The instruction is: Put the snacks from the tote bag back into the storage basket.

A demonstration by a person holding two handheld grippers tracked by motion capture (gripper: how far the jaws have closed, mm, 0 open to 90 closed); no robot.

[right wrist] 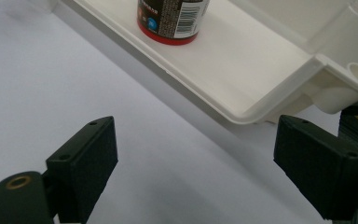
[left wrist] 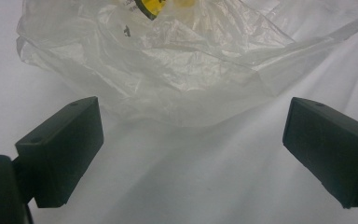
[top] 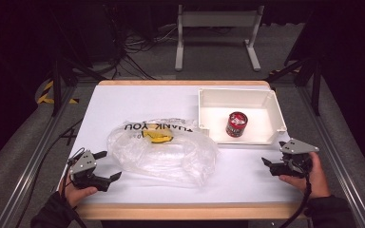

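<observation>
Both grippers wide and empty: left gripper point(top: 108, 165) beside the untouched plastic bag point(top: 164, 151), right gripper point(top: 272, 153) near the tray point(top: 280, 118) (can point(top: 236, 124) inside, not yet lifted)

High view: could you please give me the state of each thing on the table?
Bag: crumpled, lying flat, untouched.
Can: upright in the bin.
Bin: open, holding the can.
Left tool: open, empty, near the bag.
Right tool: open, empty, beside the bin.

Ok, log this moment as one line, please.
left tongs: open, beside clear crinkled plastic bag | right tongs: open, near white plastic tray | red can: upright in tray
</observation>
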